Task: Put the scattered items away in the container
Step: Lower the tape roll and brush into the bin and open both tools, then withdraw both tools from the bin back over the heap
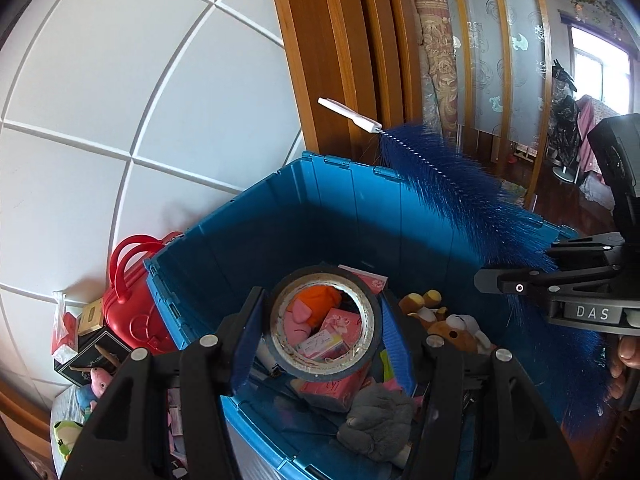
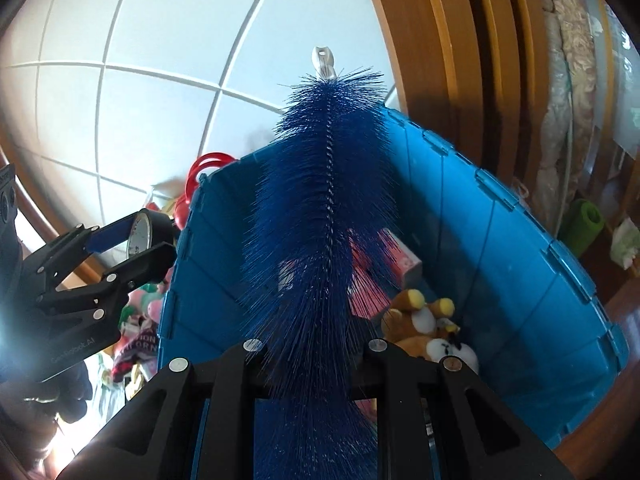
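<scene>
My left gripper [image 1: 320,320] is shut on a dark roll of tape [image 1: 325,368] and holds it upright over the near edge of the blue storage bin [image 1: 256,220]. It also shows in the right wrist view [image 2: 140,240], at the bin's left rim. My right gripper [image 2: 316,354] is shut on a long blue bottle brush [image 2: 324,216] with a white handle tip [image 2: 323,60], held above the bin [image 2: 500,248]. In the left wrist view the brush [image 1: 448,176] slants over the bin's right side, with the right gripper [image 1: 520,280] at its lower end.
Inside the bin lie pink boxes [image 1: 332,322], a brown plush toy [image 1: 440,320] and a grey plush [image 1: 376,420]. A red case [image 1: 132,300], boxes and soft toys [image 1: 96,380] sit left of the bin. A white panelled wall and a wooden door frame [image 1: 320,60] stand behind.
</scene>
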`<state>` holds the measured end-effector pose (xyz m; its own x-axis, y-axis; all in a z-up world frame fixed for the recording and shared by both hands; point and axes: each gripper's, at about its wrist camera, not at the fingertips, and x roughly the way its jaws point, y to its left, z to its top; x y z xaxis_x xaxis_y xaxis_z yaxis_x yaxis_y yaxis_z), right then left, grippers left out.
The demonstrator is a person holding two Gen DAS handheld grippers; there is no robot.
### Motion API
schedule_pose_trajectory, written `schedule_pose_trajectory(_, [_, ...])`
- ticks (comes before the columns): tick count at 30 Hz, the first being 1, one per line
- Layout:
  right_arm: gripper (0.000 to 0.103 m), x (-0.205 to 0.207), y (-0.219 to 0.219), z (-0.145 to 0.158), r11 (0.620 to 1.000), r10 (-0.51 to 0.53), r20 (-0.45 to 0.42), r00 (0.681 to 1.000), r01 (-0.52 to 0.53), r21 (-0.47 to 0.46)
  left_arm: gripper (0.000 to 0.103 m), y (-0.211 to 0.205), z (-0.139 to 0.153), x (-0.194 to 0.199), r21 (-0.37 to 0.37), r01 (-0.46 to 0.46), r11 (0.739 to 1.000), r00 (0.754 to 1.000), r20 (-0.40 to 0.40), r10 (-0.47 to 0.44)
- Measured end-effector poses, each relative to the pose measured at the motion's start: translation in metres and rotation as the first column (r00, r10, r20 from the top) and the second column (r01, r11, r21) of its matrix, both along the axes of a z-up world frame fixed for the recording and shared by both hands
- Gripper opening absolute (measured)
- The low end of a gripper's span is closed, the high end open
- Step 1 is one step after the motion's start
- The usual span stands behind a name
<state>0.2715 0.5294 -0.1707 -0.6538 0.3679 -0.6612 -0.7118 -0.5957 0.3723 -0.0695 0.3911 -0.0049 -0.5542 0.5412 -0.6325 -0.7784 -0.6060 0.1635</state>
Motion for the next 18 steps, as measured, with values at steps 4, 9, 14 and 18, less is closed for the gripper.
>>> schedule_pose_trajectory(4, [0.018, -0.004, 0.005, -0.003, 1.0, 0.002, -0.004, 1.0, -0.002, -0.008, 0.055, 0.005, -0.005, -0.005, -0.012, -0.005, 1.0, 1.0, 0.005, 0.005])
schedule_pose_trajectory(9, [0.021, -0.01, 0.015, -0.003, 1.0, 0.002, -0.002, 1.0, -0.002, 0.002, 0.055, 0.007, -0.004, -0.014, -0.001, -0.034, 0.999, 0.999, 0.022, 0.034])
schedule_pose_trajectory(14, [0.102, -0.018, 0.015, 0.002, 0.996, -0.021, 0.018, 1.0, 0.019, 0.082, 0.103, 0.002, -0.006, -0.02, -0.007, -0.087, 0.996, 0.996, 0.018, 0.087])
schedule_pose_trajectory(18, [0.102, -0.018, 0.012, -0.003, 0.997, -0.024, 0.006, 1.0, 0.023, 0.067, 0.103, -0.004, -0.01, -0.023, -0.017, -0.096, 0.995, 0.995, 0.026, 0.096])
